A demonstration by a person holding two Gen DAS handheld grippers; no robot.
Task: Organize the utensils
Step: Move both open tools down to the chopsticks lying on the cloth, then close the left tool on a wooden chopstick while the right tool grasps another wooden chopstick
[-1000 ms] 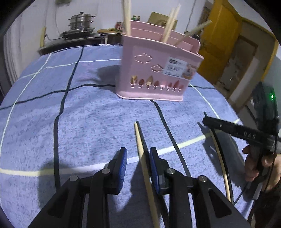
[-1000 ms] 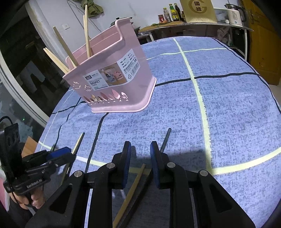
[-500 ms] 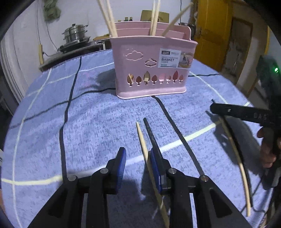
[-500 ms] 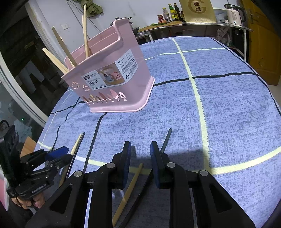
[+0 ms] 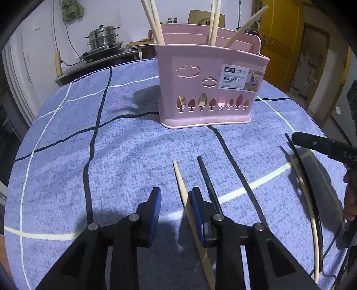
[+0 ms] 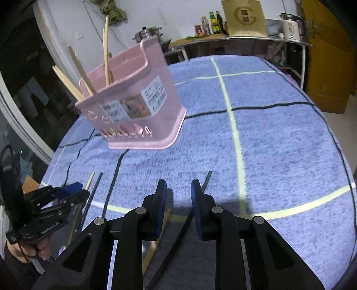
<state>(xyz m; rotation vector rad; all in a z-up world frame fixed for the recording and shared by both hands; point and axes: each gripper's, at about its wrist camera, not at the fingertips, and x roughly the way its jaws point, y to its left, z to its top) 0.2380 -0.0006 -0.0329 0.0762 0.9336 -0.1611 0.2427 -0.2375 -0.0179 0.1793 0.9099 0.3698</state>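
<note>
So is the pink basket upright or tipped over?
Upright: the pink basket stands flat on the blue cloth, chopsticks sticking out its open top.

White wall (image 5: 125,20), yellow door (image 5: 281,40), dim rm

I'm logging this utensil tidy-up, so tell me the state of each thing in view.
Pink basket: upright, holding wooden chopsticks.
Left tongs: open, wooden chopstick between them, unclamped.
Black chopstick: flat on cloth, outside left tongs.
Right tongs: open, holding nothing.
Second pair of chopsticks: flat on cloth under right tongs.
</note>
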